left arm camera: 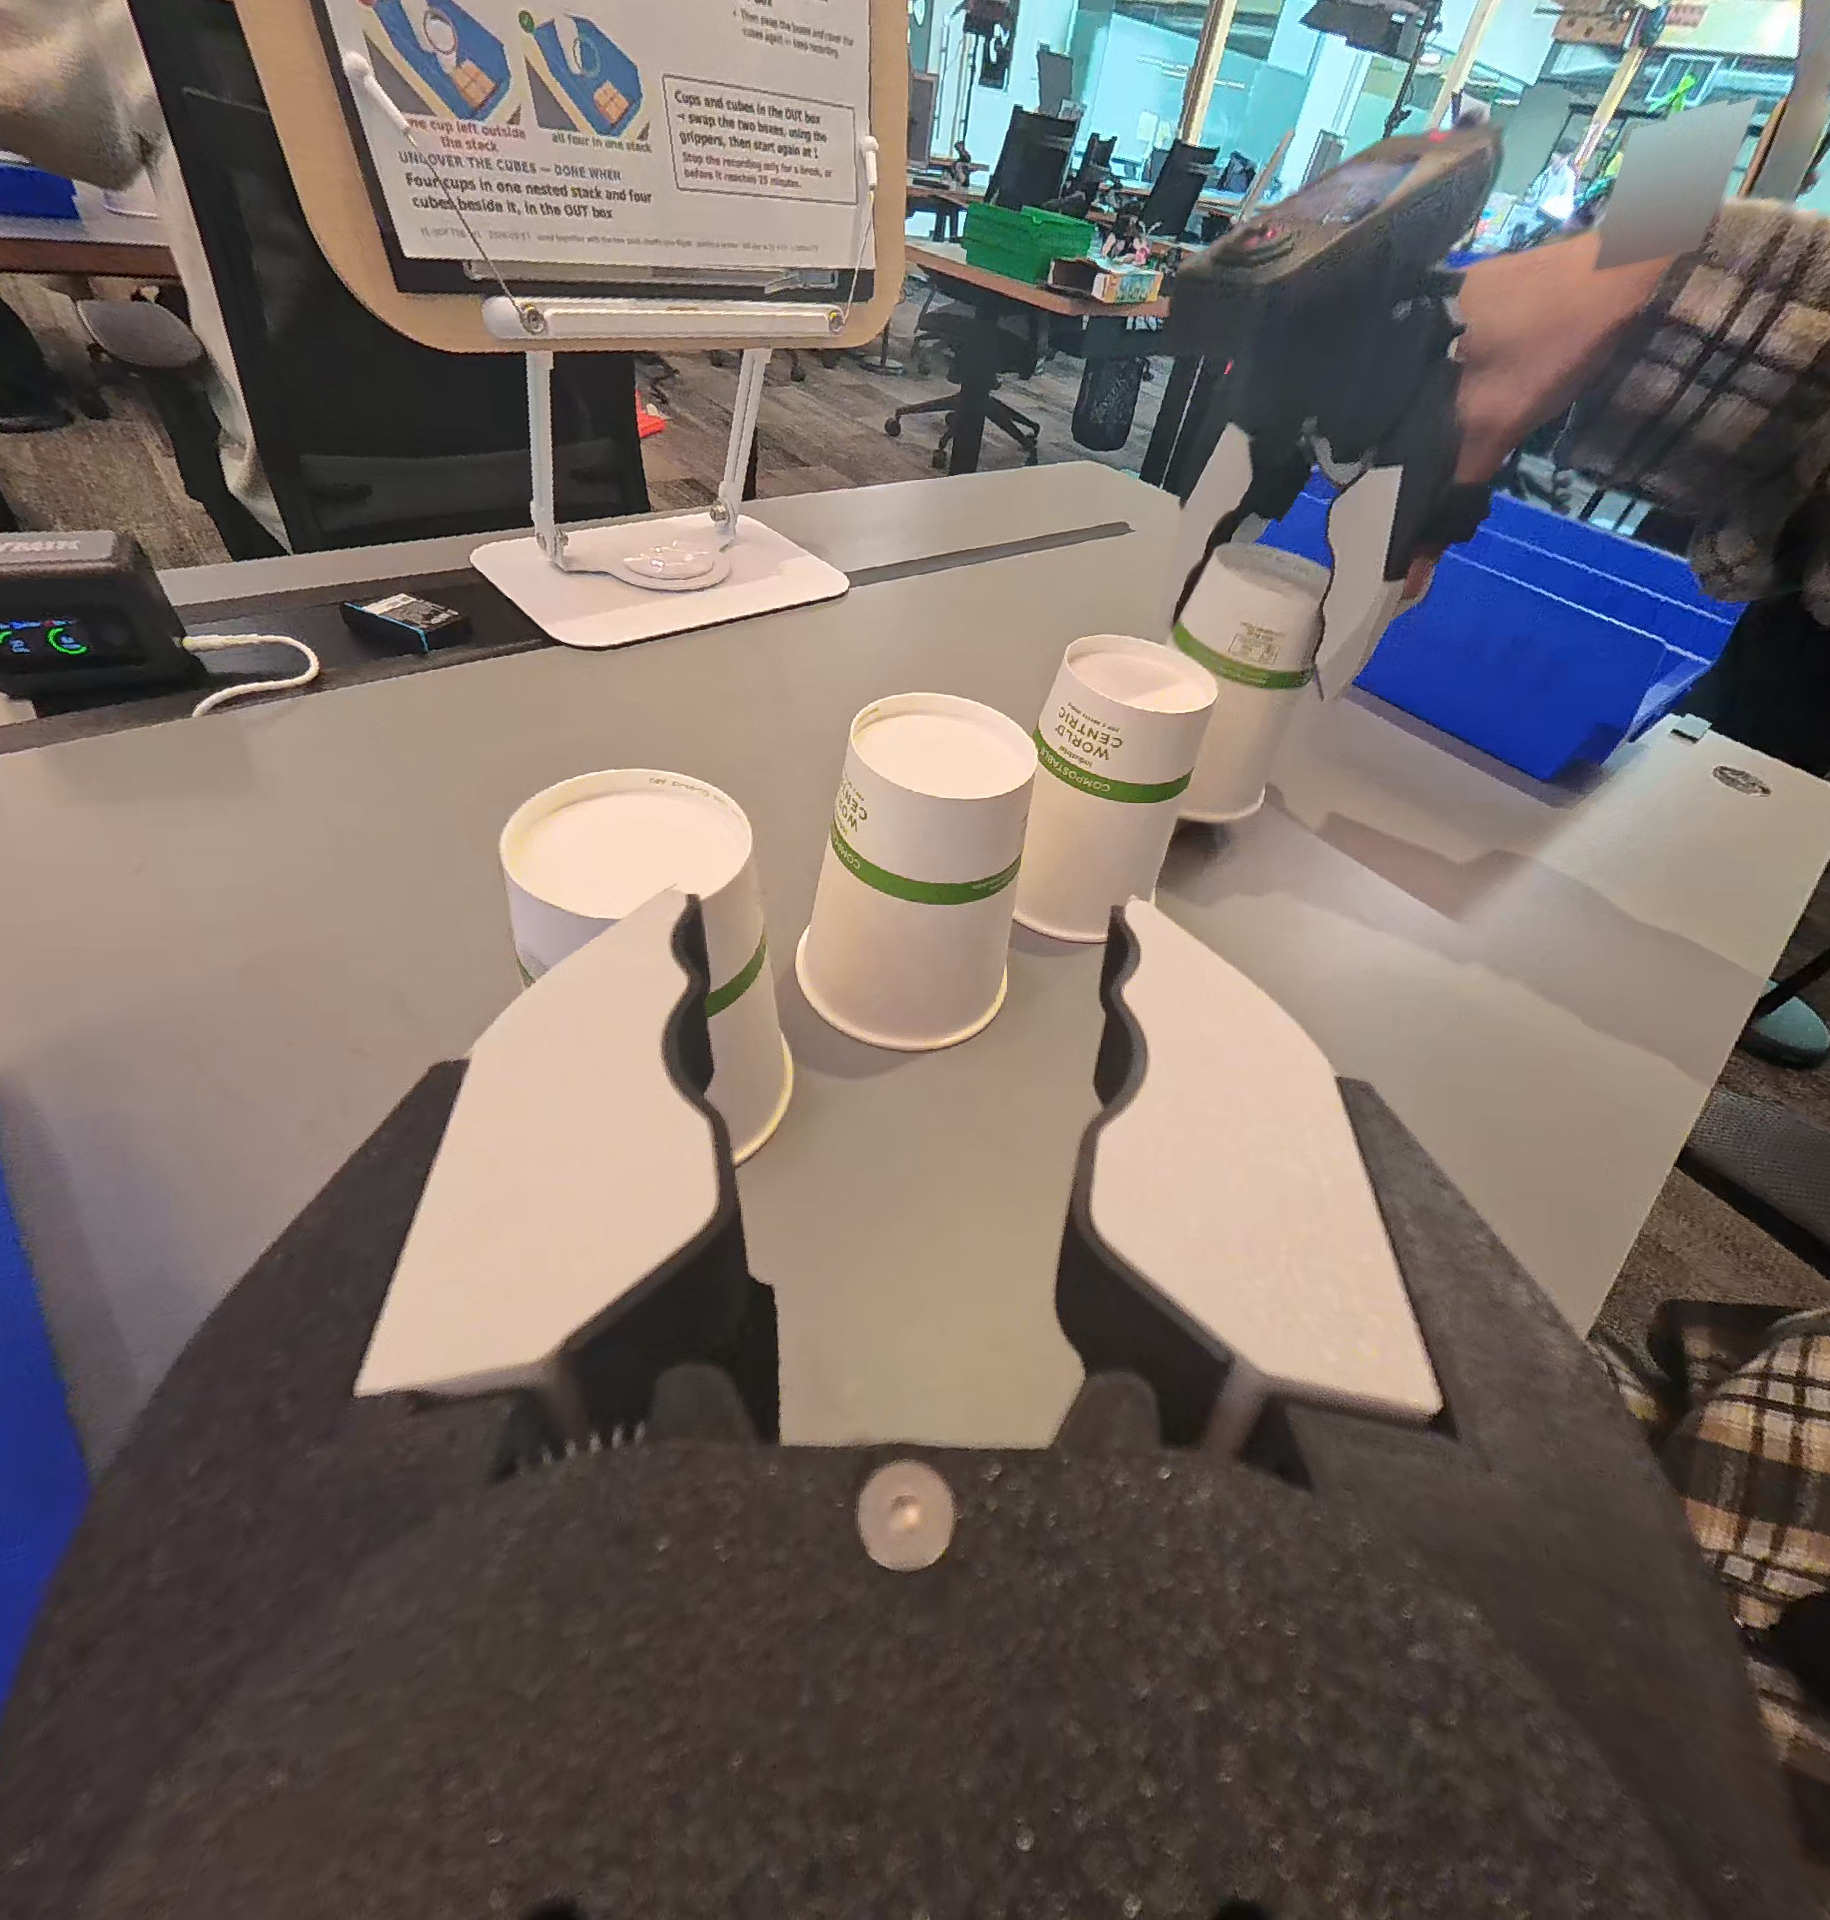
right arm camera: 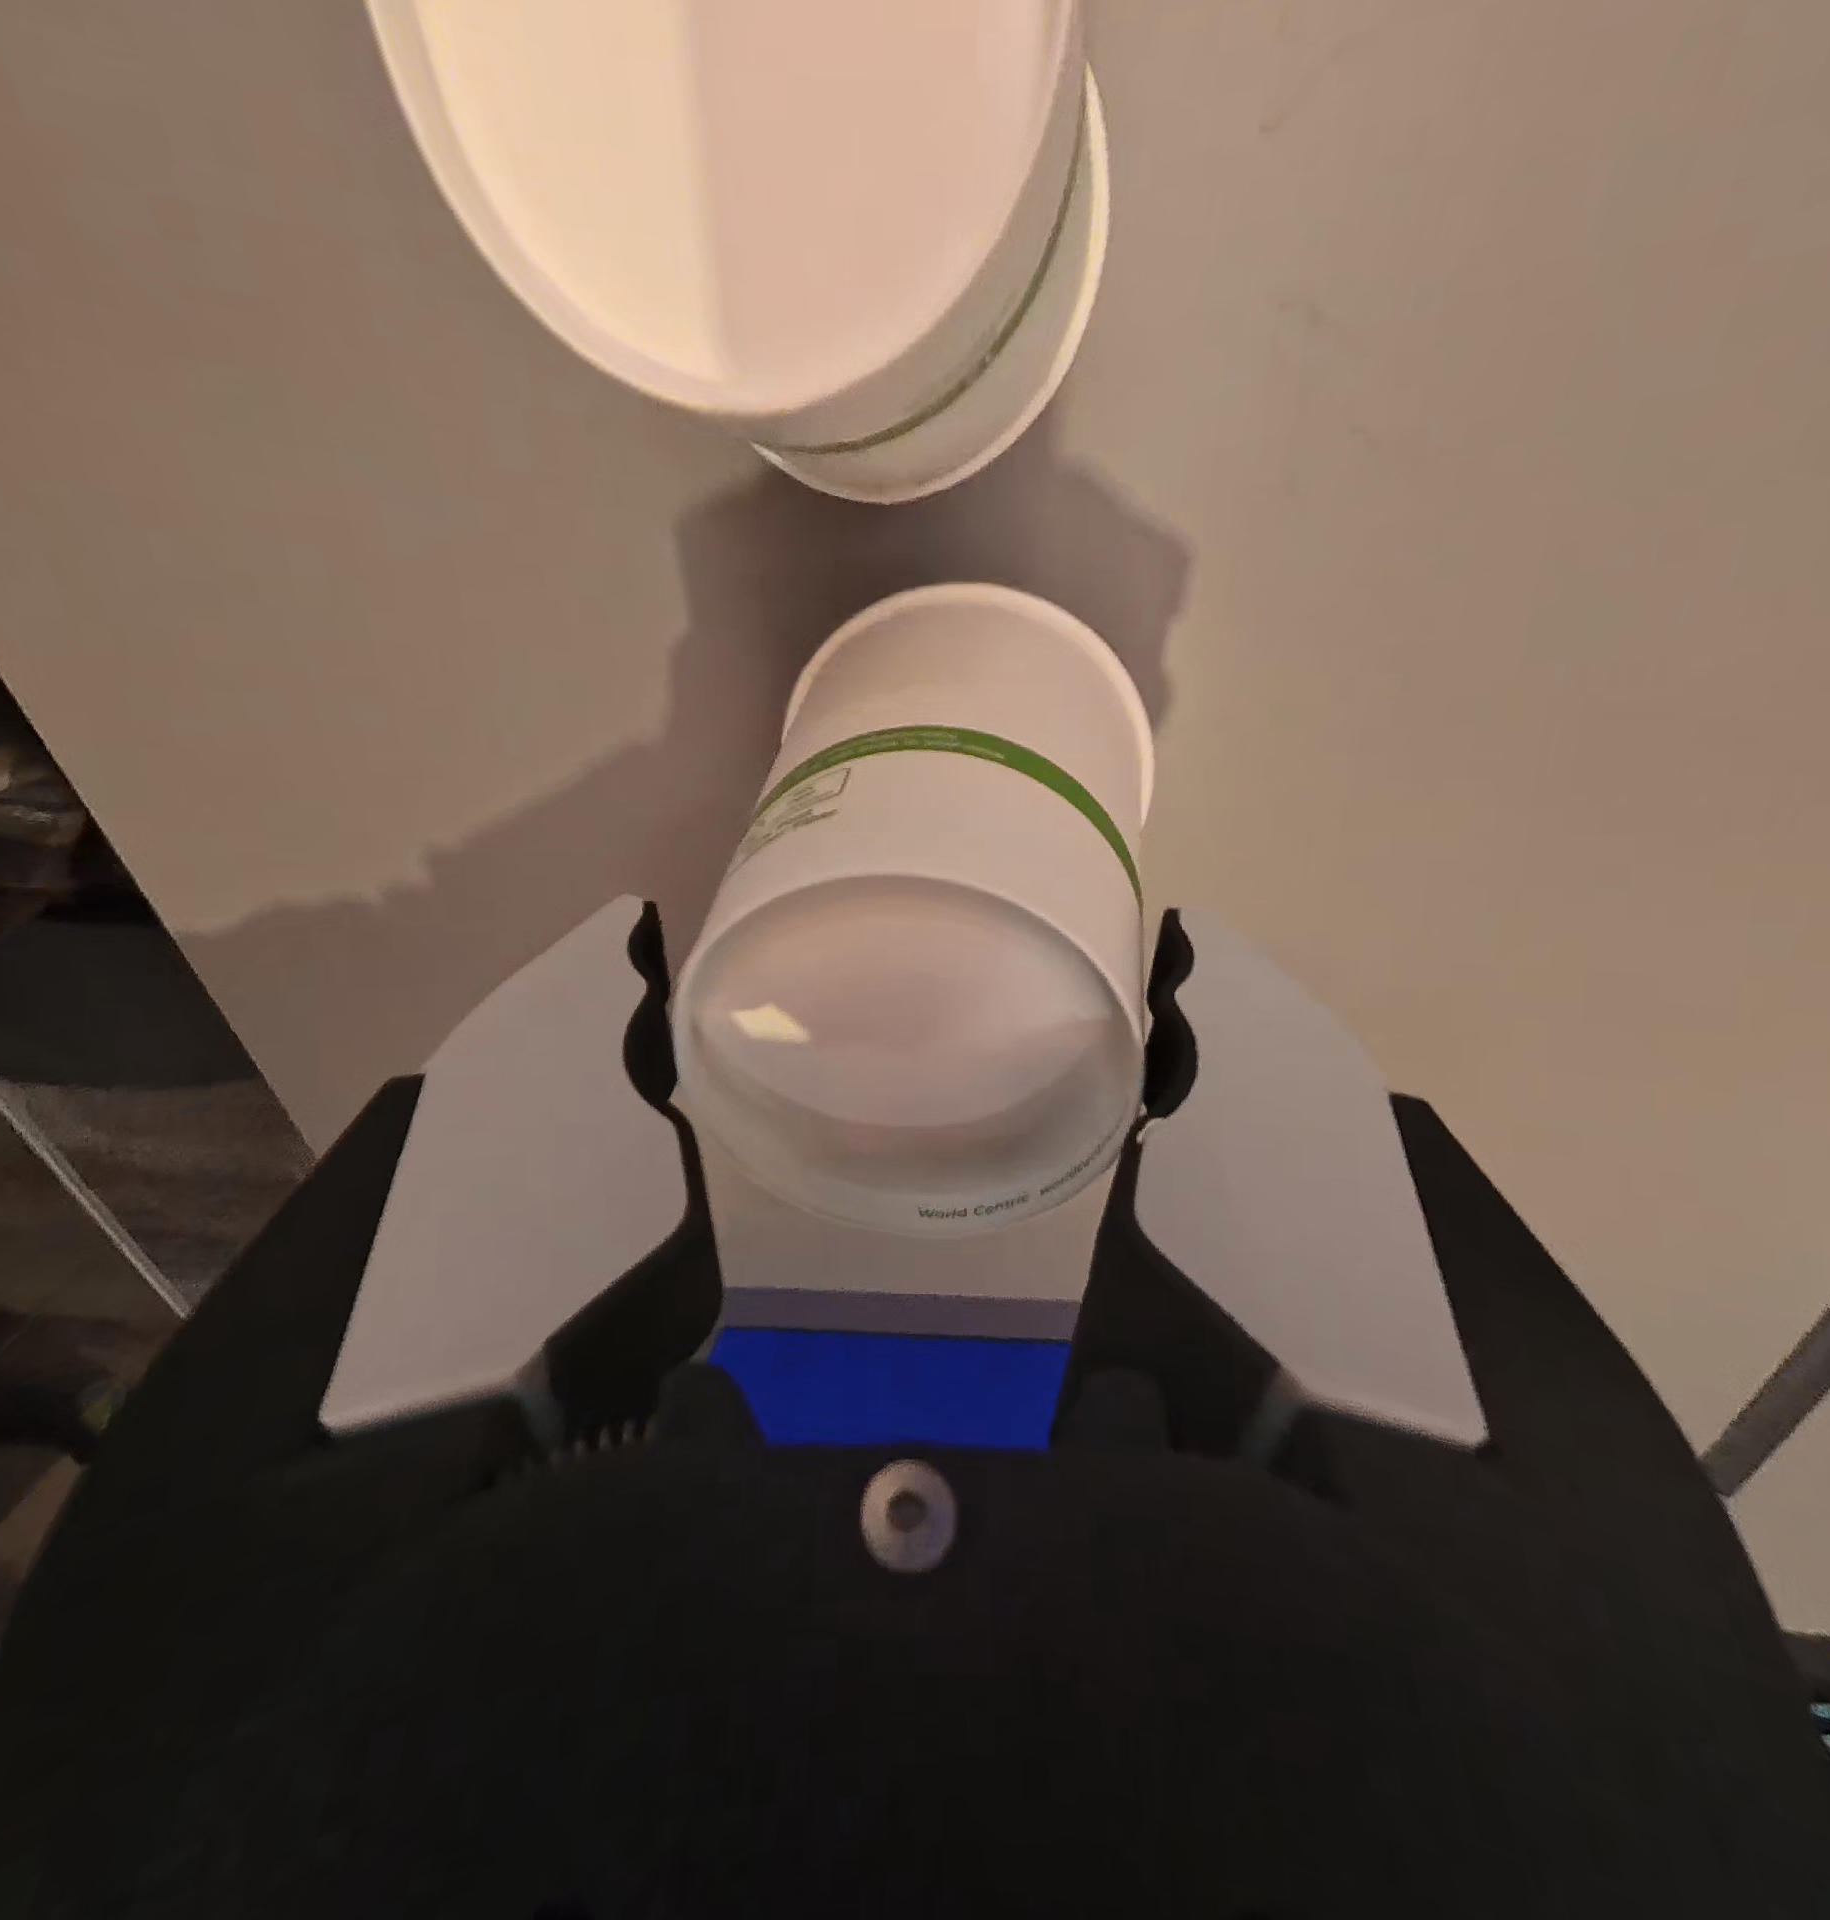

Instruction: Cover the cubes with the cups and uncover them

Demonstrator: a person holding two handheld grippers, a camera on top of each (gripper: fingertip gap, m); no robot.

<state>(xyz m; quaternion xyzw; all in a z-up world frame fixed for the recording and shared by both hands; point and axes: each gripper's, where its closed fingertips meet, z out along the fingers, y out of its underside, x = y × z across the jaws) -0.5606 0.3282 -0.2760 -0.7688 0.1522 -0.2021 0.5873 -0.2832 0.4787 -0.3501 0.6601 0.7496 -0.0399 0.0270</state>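
4 cups (left arm camera: 916, 883) inverted on table (left arm camera: 267, 987). Right gripper (right arm camera: 906, 1013) clamping end cup (right arm camera: 942, 914); left gripper (left arm camera: 900, 961) wide, empty. Uncovering likely; vertical lift next.

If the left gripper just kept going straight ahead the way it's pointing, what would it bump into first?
Probably the second upside-down cup, which stands just ahead of the open left gripper. The nearest cup sits by its left finger and might be brushed; depth is hard to judge.
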